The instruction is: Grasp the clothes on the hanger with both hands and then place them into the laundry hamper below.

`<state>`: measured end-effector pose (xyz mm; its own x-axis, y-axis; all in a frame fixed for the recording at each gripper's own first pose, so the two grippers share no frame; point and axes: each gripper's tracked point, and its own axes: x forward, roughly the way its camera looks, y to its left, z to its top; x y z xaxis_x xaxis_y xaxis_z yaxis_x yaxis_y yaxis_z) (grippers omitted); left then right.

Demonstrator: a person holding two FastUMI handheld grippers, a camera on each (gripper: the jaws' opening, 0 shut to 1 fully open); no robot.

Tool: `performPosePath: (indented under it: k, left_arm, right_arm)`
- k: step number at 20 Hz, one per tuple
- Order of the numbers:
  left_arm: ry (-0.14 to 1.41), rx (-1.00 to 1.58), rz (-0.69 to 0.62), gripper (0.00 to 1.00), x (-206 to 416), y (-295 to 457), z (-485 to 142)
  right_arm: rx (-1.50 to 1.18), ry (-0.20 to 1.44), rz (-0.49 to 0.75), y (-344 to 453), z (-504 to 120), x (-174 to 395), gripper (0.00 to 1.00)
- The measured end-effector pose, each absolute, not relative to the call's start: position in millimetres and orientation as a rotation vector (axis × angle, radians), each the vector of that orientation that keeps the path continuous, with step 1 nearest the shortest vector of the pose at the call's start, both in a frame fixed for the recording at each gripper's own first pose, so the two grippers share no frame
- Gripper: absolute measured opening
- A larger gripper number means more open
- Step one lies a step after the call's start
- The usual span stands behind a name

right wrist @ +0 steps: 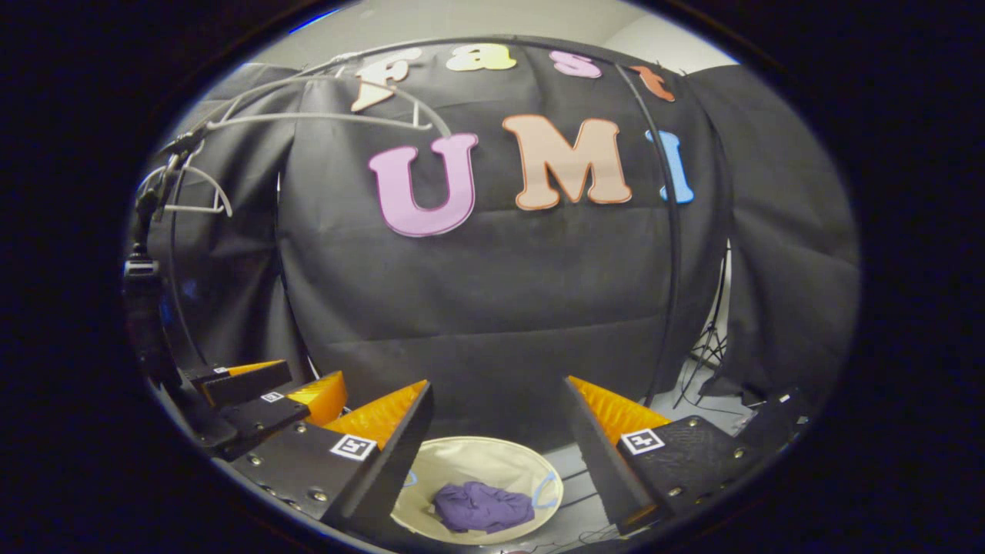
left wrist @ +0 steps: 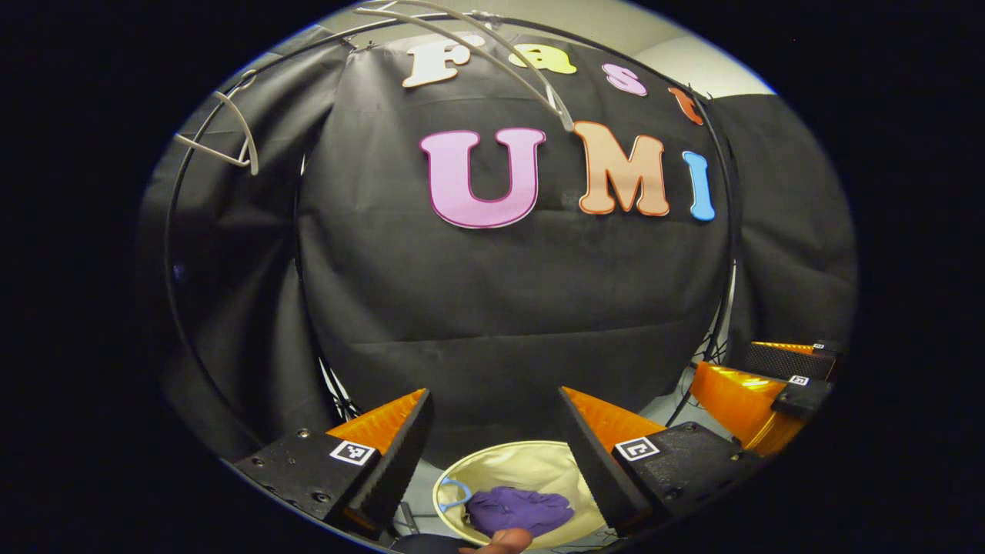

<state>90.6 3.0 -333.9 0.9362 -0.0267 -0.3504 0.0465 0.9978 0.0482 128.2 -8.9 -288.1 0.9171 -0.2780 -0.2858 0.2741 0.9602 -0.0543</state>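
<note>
So the purple garment (left wrist: pixel 521 511) is already sitting crumpled in the bottom of the cream laundry hamper (left wrist: pixel 523 462), pretty much dead centre, with a bit of blue loop handle showing at the hamper's rim. No real long axis to speak of, it's just a bunched heap.

Both sets of tongs are wide open and holding nothing. In the left gripper view, the left tongs (left wrist: pixel 496 450) have their fingers splayed apart, and the hamper shows straight down between them, so the garment lies directly below and slightly ahead. Same story in the right gripper view: the right tongs (right wrist: pixel 496 446) are spread open, and the hamper (right wrist: pixel 469 462) with the purple heap (right wrist: pixel 483 507) sits below the gap, well apart from the fingertips.

The two tongs hang side by side: the right one peeks in at the right edge of the left gripper view, and the left one at the lower left of the right gripper view. Neither looks clearly nearer to the cloth; both seem about level above it.

Up top, the pale hanger (right wrist: pixel 331 115) hangs bare on the rail, and there's another bare one (left wrist: pixel 223 146) further left. Far as I can judge, the drop is done and there's nothing left to grab; if anything comes next it's just backing the hands away.
</note>
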Motion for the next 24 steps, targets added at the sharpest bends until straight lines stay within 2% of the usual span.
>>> performPosePath:
  k: [5, 6, 7, 8, 10, 11, 12, 13, 15, 18, 24]
  left_arm:
    - [0.264, 0.061, -0.017, 0.99, 75.3, 15.0, -268.1]
    - [0.259, 0.043, -0.024, 0.99, 74.1, 16.7, -261.5]
    - [0.253, 0.036, -0.036, 0.97, 72.2, 13.2, -250.6]
    - [0.241, 0.038, -0.035, 0.99, 71.4, 14.7, -242.6]
    - [0.221, 0.032, -0.027, 0.99, 67.7, 19.8, -224.9]
    - [0.207, 0.007, -0.036, 0.99, 66.4, 19.2, -215.7]
    - [0.197, -0.023, -0.044, 0.99, 64.1, 18.7, -206.1]
    - [0.189, -0.045, -0.050, 0.99, 63.2, 19.3, -196.8]
    - [0.172, -0.045, -0.044, 0.99, 60.8, 23.7, -179.4]
    - [0.150, -0.030, -0.049, 0.92, 59.4, 25.0, -156.5]
    - [0.128, -0.042, -0.062, 0.92, 45.7, 30.3, -119.3]
  right_arm:
    - [-0.012, 0.180, -0.300, 0.2, -210.3, 100.0, 0.99]
    - [-0.011, 0.164, -0.305, 0.7, -199.8, 94.4, 0.94]
    - [-0.015, 0.151, -0.315, -2.3, -188.0, 86.7, 0.94]
    - [-0.019, 0.135, -0.319, -2.5, -180.5, 79.7, 0.99]
    - [-0.026, 0.117, -0.326, 0.1, -163.4, 71.3, 0.99]
    - [-0.031, 0.111, -0.332, -0.2, -155.5, 68.7, 0.94]
    - [-0.035, 0.102, -0.337, -0.5, -148.1, 65.4, 0.99]
    - [-0.037, 0.090, -0.340, 0.4, -140.3, 63.5, 0.94]
    - [-0.035, 0.072, -0.329, 6.3, -128.6, 60.2, 0.94]
    - [-0.029, 0.061, -0.307, 14.6, -118.7, 58.0, 0.99]
    - [-0.010, 0.029, -0.255, 31.9, -101.6, 54.0, 1.00]
